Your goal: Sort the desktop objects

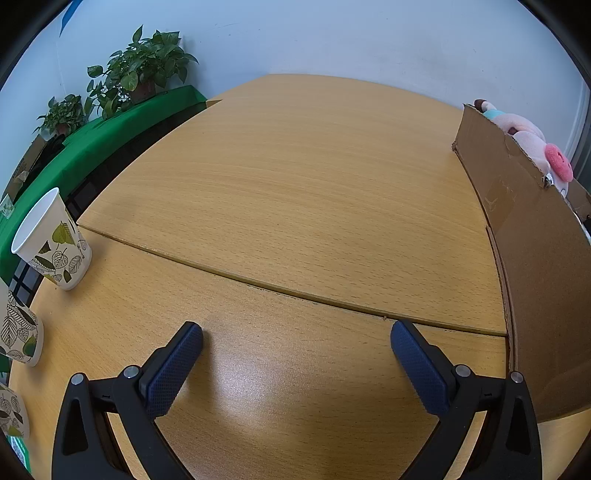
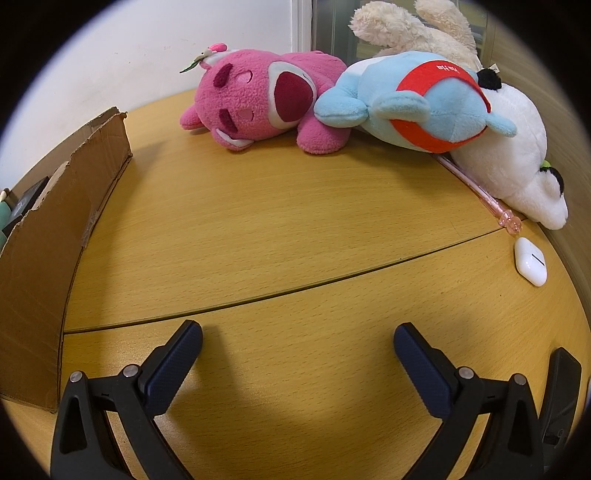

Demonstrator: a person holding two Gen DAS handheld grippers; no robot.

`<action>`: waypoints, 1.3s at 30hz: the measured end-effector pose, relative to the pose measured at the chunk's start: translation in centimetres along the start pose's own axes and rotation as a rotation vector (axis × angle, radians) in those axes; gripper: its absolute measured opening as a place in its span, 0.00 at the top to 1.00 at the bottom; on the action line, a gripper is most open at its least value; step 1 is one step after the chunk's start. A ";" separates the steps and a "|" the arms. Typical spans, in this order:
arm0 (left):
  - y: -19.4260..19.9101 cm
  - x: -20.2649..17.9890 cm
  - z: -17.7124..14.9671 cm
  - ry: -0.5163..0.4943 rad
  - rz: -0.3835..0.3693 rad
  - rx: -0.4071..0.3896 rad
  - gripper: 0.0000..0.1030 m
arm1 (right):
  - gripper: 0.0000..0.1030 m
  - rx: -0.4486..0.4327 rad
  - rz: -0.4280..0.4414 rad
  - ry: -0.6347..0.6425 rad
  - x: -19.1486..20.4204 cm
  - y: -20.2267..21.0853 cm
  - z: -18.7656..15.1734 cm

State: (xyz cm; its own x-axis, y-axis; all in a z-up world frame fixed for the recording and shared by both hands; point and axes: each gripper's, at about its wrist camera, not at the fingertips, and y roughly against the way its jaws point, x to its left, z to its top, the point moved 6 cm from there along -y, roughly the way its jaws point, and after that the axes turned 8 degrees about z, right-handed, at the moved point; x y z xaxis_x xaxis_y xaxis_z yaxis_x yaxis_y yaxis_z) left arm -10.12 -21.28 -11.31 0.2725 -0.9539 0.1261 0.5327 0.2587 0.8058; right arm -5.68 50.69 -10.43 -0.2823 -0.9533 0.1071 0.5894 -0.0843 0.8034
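Observation:
My left gripper (image 1: 296, 334) is open over bare wood, nothing between its blue pads. A leaf-printed paper cup (image 1: 51, 242) stands at the table's left edge, with two more cups (image 1: 18, 338) nearer me. A cardboard box (image 1: 532, 236) on the right holds a pale pink plush (image 1: 532, 142). My right gripper (image 2: 297, 336) is open and empty too. Beyond it lie a pink plush (image 2: 262, 99), a blue and red plush (image 2: 424, 101), a white plush (image 2: 517, 162) and a cream plush (image 2: 413, 29). A pink pen (image 2: 480, 188) and a white earbud case (image 2: 531, 266) lie at the right.
The wooden table (image 1: 288, 192) has a seam running across it. Potted plants (image 1: 144, 70) stand on a green-covered surface (image 1: 107, 133) beyond the left edge. The box wall (image 2: 48, 236) rises at the left in the right wrist view. A black object (image 2: 559, 398) sits near the right gripper.

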 end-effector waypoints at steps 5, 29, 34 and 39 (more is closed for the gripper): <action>0.0 0.0 -0.1 -0.001 -0.001 -0.001 0.00 | 0.00 0.000 0.001 0.002 0.0 0.0 0.0; 0.0 0.1 -0.1 -0.006 -0.005 -0.002 0.00 | 0.00 0.001 0.000 0.003 0.0 0.0 0.3; -0.2 0.1 0.0 -0.006 -0.006 -0.004 0.00 | 0.00 0.002 0.001 0.004 -0.1 -0.1 0.4; -0.2 0.1 0.0 -0.007 -0.007 -0.002 0.00 | 0.00 -0.001 0.002 0.004 0.0 -0.2 0.1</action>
State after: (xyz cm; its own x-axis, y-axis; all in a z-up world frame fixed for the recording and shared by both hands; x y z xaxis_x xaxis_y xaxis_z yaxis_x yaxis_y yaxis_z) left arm -10.20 -21.43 -11.45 0.2631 -0.9566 0.1249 0.5364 0.2527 0.8053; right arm -5.90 50.75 -10.51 -0.2779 -0.9547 0.1063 0.5908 -0.0827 0.8025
